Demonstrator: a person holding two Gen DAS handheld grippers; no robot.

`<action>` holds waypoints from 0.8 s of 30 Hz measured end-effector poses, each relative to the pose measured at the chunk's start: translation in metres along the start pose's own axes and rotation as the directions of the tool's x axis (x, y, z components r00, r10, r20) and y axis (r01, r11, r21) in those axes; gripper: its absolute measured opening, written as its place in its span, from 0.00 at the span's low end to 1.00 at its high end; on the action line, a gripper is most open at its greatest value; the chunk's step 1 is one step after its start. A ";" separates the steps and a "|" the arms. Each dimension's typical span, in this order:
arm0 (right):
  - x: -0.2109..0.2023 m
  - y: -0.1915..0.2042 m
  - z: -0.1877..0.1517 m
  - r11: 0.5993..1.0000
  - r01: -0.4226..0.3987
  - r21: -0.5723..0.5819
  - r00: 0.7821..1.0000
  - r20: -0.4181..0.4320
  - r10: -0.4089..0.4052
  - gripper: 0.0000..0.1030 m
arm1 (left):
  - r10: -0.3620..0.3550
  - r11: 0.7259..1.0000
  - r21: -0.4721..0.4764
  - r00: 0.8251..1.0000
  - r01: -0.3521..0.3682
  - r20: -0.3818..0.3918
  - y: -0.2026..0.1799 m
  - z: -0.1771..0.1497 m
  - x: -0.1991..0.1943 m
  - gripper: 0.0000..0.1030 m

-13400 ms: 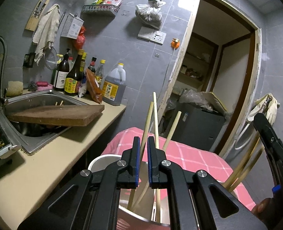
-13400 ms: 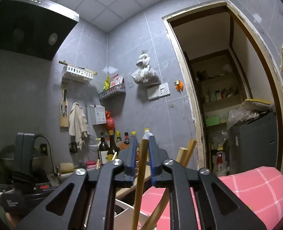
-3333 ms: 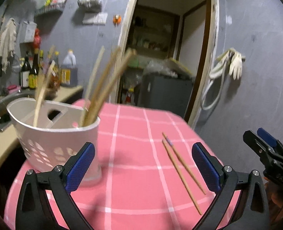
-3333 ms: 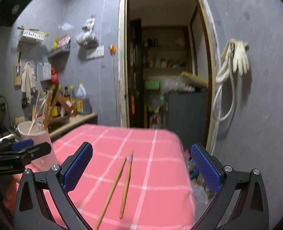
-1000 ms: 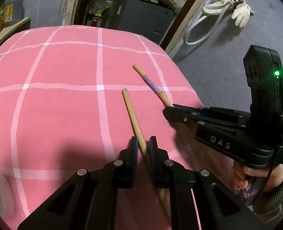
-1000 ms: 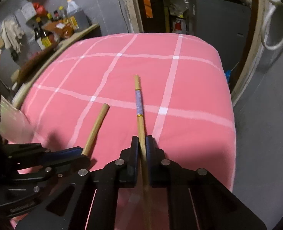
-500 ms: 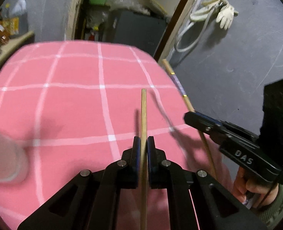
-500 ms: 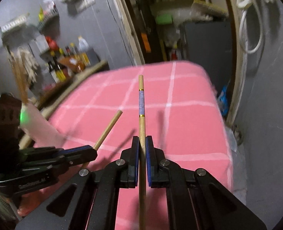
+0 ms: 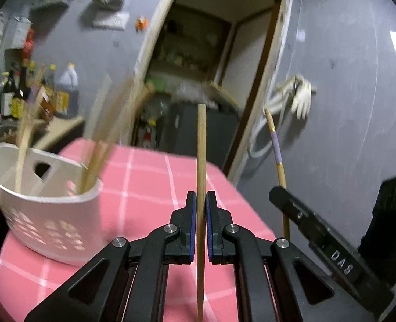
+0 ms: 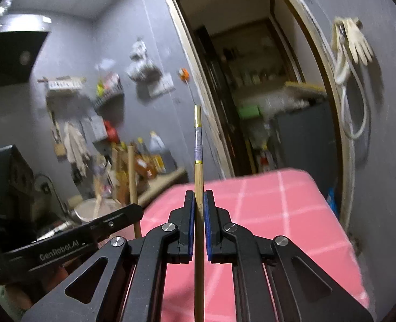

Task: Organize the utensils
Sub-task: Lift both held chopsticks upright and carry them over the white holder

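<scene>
My left gripper (image 9: 201,201) is shut on a plain wooden chopstick (image 9: 201,150), held upright above the pink checked tablecloth (image 9: 149,177). My right gripper (image 10: 197,200) is shut on a chopstick with a purple band and gold tip (image 10: 198,145), also upright; this chopstick shows in the left wrist view (image 9: 277,150) to the right. The white perforated utensil basket (image 9: 50,214), with several chopsticks standing in it, sits on the table to the left of my left gripper. The plain chopstick shows in the right wrist view (image 10: 132,177) at the left.
A kitchen counter with bottles (image 9: 63,91) and a sink lies behind the basket. An open doorway (image 9: 211,80) with a dark cabinet is straight ahead. Gloves and a hose (image 9: 300,99) hang on the grey wall at the right. The table edge (image 10: 340,230) drops off near the wall.
Both grippers have lifted their chopsticks off the tablecloth and tilted up. The basket has come into the left wrist view at the left.
</scene>
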State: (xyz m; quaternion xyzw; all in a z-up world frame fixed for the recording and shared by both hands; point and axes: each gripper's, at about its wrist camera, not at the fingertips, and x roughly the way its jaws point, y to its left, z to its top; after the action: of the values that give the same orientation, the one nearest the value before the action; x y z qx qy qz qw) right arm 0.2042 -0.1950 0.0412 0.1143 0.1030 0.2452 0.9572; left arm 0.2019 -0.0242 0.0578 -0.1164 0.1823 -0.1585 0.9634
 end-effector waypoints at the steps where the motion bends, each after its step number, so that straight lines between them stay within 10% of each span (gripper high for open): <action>1: 0.001 0.006 0.001 1.000 -0.008 -0.001 1.000 0.018 0.008 0.05 | 0.006 1.000 -0.001 1.000 -0.006 0.024 0.002 0.004 -0.007 0.05; 13: 0.022 0.058 0.032 0.988 -0.153 -0.001 0.961 0.232 0.149 0.05 | 0.096 0.995 -0.021 0.974 -0.094 0.204 0.059 0.059 -0.080 0.05; 24: 0.068 0.101 0.048 0.964 -0.267 -0.013 0.894 0.371 0.252 0.05 | 0.277 0.961 -0.095 0.901 -0.260 0.334 0.138 0.104 -0.114 0.05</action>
State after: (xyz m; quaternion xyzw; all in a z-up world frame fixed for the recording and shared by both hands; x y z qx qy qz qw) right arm 0.2296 -0.0834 0.1049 0.1896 -0.0902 0.3428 0.9156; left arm 0.1784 0.1603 0.1490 -0.1391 0.0293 0.0028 0.9898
